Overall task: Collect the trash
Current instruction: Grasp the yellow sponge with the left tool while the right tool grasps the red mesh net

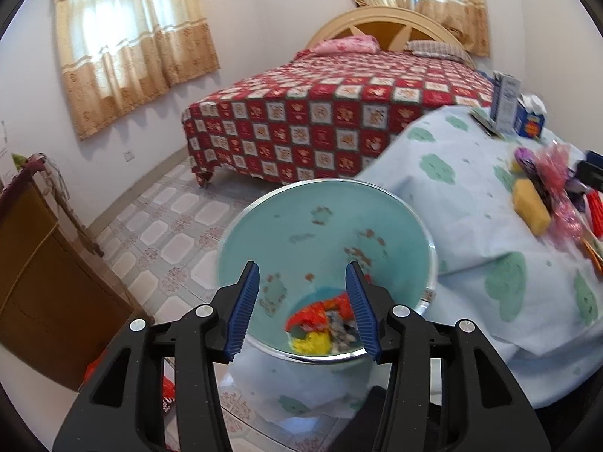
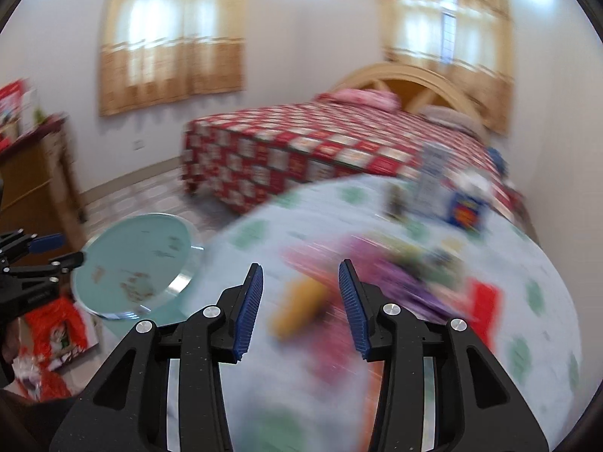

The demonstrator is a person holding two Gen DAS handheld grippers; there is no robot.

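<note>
Hovering above teal bin (image 1: 324, 233), left tongs (image 1: 303, 301) spread, empty; wrappers (image 1: 320, 327) in bin bottom. Right tongs (image 2: 301, 303) spread, empty, over blurred trash (image 2: 377, 282) mid-table (image 2: 264, 233).
</note>
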